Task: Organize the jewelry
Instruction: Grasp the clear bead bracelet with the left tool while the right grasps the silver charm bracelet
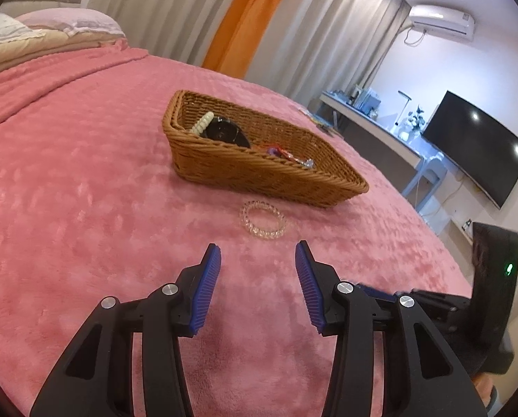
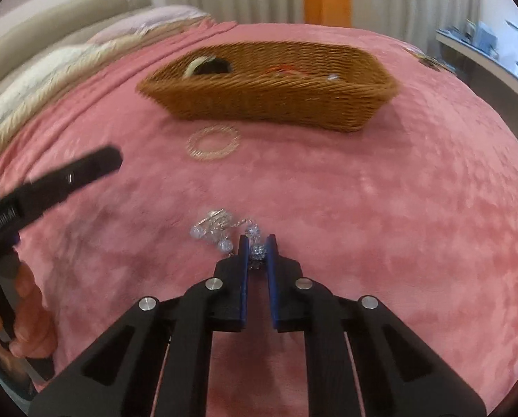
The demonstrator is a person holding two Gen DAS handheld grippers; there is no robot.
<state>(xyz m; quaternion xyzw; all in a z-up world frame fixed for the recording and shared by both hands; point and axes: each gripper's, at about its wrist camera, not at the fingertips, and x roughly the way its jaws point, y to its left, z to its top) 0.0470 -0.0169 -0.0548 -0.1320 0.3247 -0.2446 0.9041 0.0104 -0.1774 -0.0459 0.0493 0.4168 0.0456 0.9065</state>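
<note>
A brown wicker basket [image 1: 224,163] lies on the pink blanket and holds a white spiral hair tie [image 1: 203,123], a black round item [image 1: 224,132] and small colourful jewelry [image 1: 279,153]. A clear spiral bracelet [image 1: 262,220] lies just in front of the basket, beyond my left gripper [image 1: 257,253], which is open and empty. In the right wrist view the basket [image 2: 269,99] and the clear bracelet [image 2: 213,144] show ahead. My right gripper [image 2: 257,243] is shut on a silver beaded chain [image 2: 220,227] whose loose part trails left on the blanket.
Pillows [image 1: 67,24] lie at the bed's head. Curtains [image 1: 293,21], a desk [image 1: 373,125] and a wall TV [image 1: 477,146] stand beyond the bed's far edge. The left gripper's finger [image 2: 85,168] and the person's hand [image 2: 22,316] show at left in the right wrist view.
</note>
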